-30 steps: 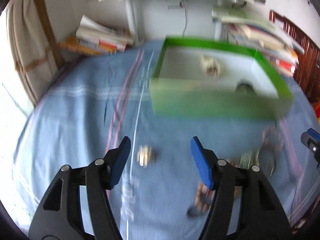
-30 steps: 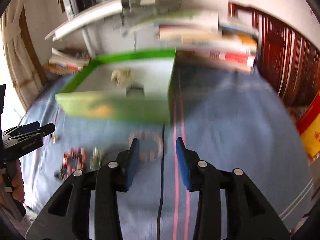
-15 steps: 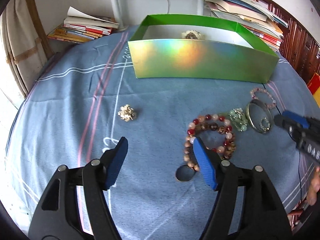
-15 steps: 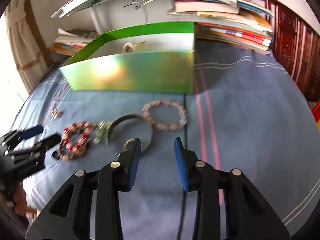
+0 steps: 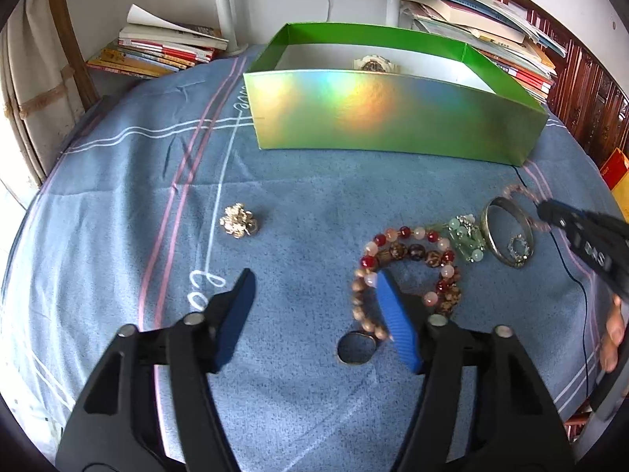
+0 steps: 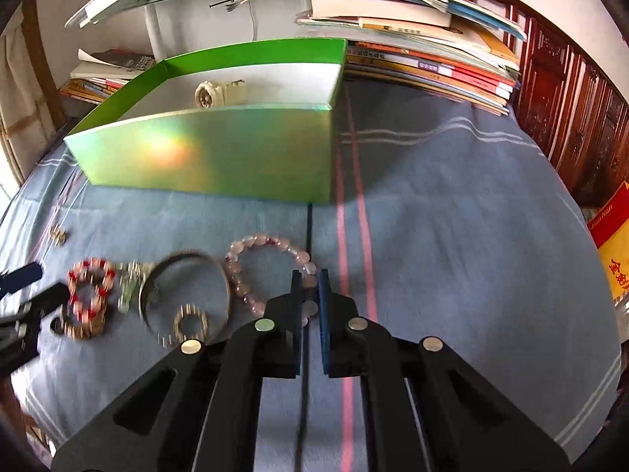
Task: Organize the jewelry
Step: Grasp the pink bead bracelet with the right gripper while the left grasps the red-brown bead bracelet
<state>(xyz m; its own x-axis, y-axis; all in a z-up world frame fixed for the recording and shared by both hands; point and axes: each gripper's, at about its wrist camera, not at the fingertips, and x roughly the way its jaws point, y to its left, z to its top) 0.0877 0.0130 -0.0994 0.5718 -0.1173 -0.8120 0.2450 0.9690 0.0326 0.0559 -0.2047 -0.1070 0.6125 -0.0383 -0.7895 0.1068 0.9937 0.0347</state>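
Note:
A green box (image 5: 393,118) (image 6: 220,157) stands on the blue cloth with a white watch (image 6: 218,92) inside. My left gripper (image 5: 314,295) is open over the cloth; its right finger covers part of the red and brown bead bracelets (image 5: 409,251). A gold brooch (image 5: 238,221) lies to its left, a dark ring (image 5: 355,348) just below. My right gripper (image 6: 308,283) is shut on the pink bead bracelet (image 6: 251,244), near its right side. A metal bangle (image 6: 184,287) with a small ring (image 6: 190,324) inside it lies left of it.
A green bead charm (image 5: 466,238) lies between the bracelets and the bangle. Stacks of books (image 6: 424,63) (image 5: 157,51) stand behind the box. A dark wooden cabinet (image 6: 570,118) is at the right. A thin black cable (image 5: 578,275) runs over the cloth.
My right gripper has moved forward and right onto the pink bracelet and closed on it. My left gripper has edged forward over the bead bracelets, still open.

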